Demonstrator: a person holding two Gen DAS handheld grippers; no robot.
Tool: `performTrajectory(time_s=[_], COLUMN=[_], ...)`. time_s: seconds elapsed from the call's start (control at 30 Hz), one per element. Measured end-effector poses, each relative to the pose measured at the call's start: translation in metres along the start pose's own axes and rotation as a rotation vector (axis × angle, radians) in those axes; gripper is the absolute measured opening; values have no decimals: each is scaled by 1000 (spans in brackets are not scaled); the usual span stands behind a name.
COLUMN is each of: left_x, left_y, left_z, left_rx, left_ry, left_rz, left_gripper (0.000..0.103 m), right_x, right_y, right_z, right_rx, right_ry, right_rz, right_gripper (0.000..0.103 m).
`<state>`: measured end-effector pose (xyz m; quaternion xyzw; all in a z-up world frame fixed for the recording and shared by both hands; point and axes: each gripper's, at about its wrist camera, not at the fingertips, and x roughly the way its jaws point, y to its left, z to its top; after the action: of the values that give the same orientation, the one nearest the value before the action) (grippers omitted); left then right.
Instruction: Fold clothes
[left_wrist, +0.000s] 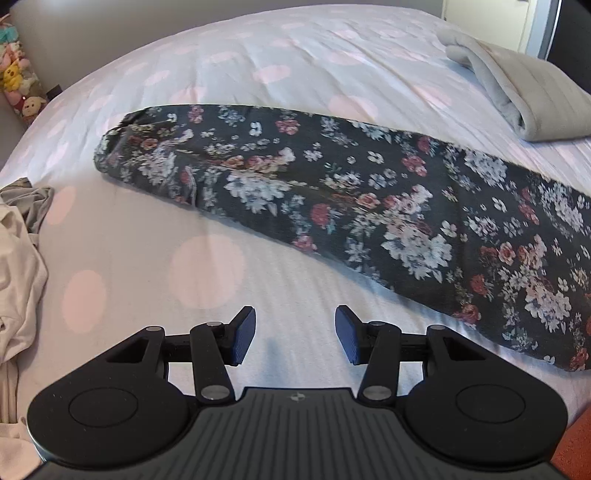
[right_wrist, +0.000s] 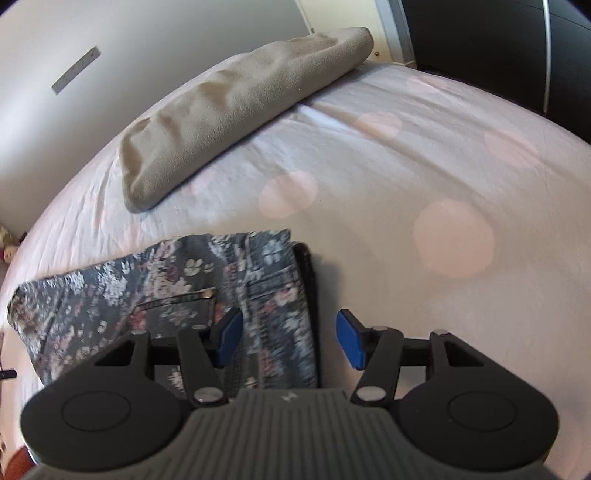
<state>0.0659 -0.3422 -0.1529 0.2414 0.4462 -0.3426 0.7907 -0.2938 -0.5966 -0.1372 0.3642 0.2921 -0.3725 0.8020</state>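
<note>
The left gripper hangs over bare bedsheet with its blue pads standing apart and nothing between them. Ahead of it and to its right lie the floral trousers, folded lengthwise into one long dark band that runs from a bunched end far ahead on the left down to the right edge of that view, flat on the sheet and clear of the pads. To the left of this gripper, at the edge of the view, sits a crumpled beige garment, apart from the trousers. Further ahead and to the right a folded grey blanket rests on the bed, just beyond the trousers. At the far left edge a row of soft toys stands beside the bed. The right gripper is also parted, gripping nothing; the waist end of the trousers lies under and between its fingers, with the left pad over the cloth and the right pad over plain sheet just past the waistband edge. Whether the left pad touches the cloth cannot be told. A riveted pocket shows just left of that pad. The grey blanket lies well ahead and to the left in this view, and the spotted sheet spreads out to the right.
</note>
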Motion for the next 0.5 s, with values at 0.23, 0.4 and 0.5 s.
performTrajectory(time_s=[0.23, 0.4, 0.5], left_x=[-8, -4, 6], left_y=[48, 105, 145], left_z=[17, 41, 57], left_rx=[0, -22, -71], left_ry=[-49, -111, -162], left_rz=[22, 57, 70], left_gripper=[46, 46, 46], right_x=[-11, 6, 22], right_y=[48, 99, 136], right_z=[-8, -20, -30], right_rx=[63, 100, 101], right_ry=[-80, -37, 13], right_rz=[-7, 54, 97], right_gripper=[62, 64, 65])
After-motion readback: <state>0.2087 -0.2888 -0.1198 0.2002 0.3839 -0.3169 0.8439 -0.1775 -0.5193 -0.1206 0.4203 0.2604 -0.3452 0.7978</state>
